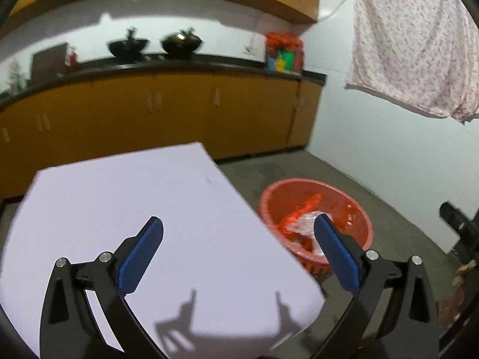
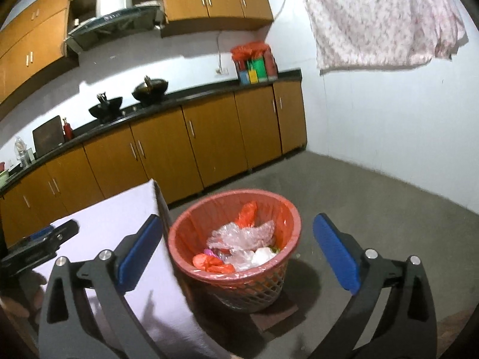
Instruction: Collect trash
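Both claws spread and empty, left claw [image 1: 238, 245] over table [image 1: 104, 209], bin [image 2: 236, 239] of trash [image 2: 242, 243] below right claw [image 2: 236, 246]

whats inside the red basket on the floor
The red basket holds crumpled clear plastic, orange-red bag scraps and a white wad. Anything beneath that pile is covered.

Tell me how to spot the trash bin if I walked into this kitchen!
Find the long row of brown cabinets, then look down at the grey floor beside the white table. The bin stands there: a round mesh basket lined with a red bag, holding crumpled plastic, the only red thing on the floor.
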The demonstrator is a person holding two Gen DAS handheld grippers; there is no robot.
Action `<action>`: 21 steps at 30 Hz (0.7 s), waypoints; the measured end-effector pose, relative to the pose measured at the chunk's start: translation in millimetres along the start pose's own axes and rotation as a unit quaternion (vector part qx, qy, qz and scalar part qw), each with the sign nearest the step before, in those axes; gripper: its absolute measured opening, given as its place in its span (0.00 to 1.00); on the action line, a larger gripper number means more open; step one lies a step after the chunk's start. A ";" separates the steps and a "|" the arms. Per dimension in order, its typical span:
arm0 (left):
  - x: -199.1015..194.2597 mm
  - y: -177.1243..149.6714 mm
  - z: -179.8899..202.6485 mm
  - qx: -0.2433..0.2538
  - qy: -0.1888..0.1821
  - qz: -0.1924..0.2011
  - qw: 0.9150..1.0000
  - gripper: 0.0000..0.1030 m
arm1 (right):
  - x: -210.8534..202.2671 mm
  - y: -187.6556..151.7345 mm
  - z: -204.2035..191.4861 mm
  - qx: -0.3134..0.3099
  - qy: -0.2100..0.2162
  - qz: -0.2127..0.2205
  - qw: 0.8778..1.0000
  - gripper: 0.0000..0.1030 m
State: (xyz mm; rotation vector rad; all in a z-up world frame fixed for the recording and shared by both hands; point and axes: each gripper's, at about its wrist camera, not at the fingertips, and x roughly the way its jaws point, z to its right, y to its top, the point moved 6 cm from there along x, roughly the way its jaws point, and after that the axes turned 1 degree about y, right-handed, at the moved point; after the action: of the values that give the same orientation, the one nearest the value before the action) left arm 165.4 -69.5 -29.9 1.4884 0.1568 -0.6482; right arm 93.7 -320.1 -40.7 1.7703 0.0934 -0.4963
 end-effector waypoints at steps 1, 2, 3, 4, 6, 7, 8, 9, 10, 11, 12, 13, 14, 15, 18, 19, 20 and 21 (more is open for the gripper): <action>-12.4 -2.0 -5.4 -0.001 0.012 0.008 1.000 0.98 | -10.0 2.5 -4.9 -0.007 -0.001 0.008 1.000 0.96; -24.2 -4.4 -10.4 -0.001 0.023 0.016 1.000 0.98 | -17.3 4.4 -9.2 -0.014 -0.002 0.015 1.000 0.96; -34.2 -7.2 -14.5 0.001 0.035 0.022 0.999 0.98 | -24.1 5.5 -13.0 -0.019 -0.002 0.020 1.000 0.96; -41.0 -9.0 -15.5 0.004 0.044 0.027 0.999 0.98 | -33.1 6.8 -19.4 -0.026 0.000 0.027 0.999 0.96; -58.2 -14.8 -20.1 0.013 0.068 0.039 0.997 0.98 | -45.0 7.9 -28.4 -0.032 0.008 0.034 0.999 0.96; -63.5 -16.5 -21.3 0.015 0.076 0.042 0.996 0.98 | -52.1 7.9 -34.7 -0.037 0.014 0.037 0.999 0.96; -70.3 -18.6 -22.9 0.017 0.084 0.046 0.995 0.98 | -57.3 7.4 -40.2 -0.041 0.019 0.038 0.998 0.96; -76.2 -20.4 -24.7 0.017 0.089 0.050 0.995 0.98 | -61.4 6.7 -44.9 -0.046 0.021 0.040 0.998 0.96; -83.2 -22.9 -26.9 0.017 0.095 0.054 0.994 0.98 | -67.0 5.8 -51.0 -0.054 0.023 0.042 0.997 0.96; -89.5 -25.0 -29.1 0.016 0.100 0.059 0.993 0.98 | -70.0 5.6 -55.2 -0.060 0.025 0.044 0.997 0.96; -94.4 -26.7 -31.8 0.016 0.104 0.062 0.993 0.98 | -74.3 4.9 -60.0 -0.066 0.026 0.046 0.996 0.96; -99.9 -27.9 -34.1 0.014 0.110 0.066 0.992 0.98 | -79.0 4.0 -64.8 -0.073 0.029 0.048 0.996 0.96; -103.9 -29.3 -35.0 0.013 0.113 0.070 0.991 0.98 | -82.3 3.4 -68.5 -0.077 0.031 0.049 0.995 0.96; -107.7 -30.3 -35.5 0.011 0.115 0.072 0.991 0.98 | -86.5 2.3 -71.1 -0.080 0.033 0.050 0.995 0.96; -116.8 -30.1 -40.8 -0.001 0.120 0.081 0.990 0.98 | -97.0 -0.3 -79.0 -0.092 0.034 0.055 0.994 0.96; -118.8 -31.0 -42.8 -0.003 0.121 0.083 0.989 0.98 | -102.0 -1.1 -81.7 -0.097 0.035 0.058 0.993 0.96; -121.2 -31.0 -44.7 -0.006 0.123 0.087 0.989 0.98 | -105.1 -1.6 -83.0 -0.100 0.035 0.060 0.993 0.96; -124.4 -32.2 -46.4 -0.008 0.124 0.089 0.988 0.98 | -107.8 -2.5 -83.7 -0.101 0.034 0.062 0.992 0.96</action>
State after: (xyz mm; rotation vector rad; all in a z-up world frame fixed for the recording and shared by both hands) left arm 60.7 14.0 -3.1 1.5443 0.2181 -0.3159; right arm 18.8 -219.0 12.3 1.5827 0.0776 -0.3239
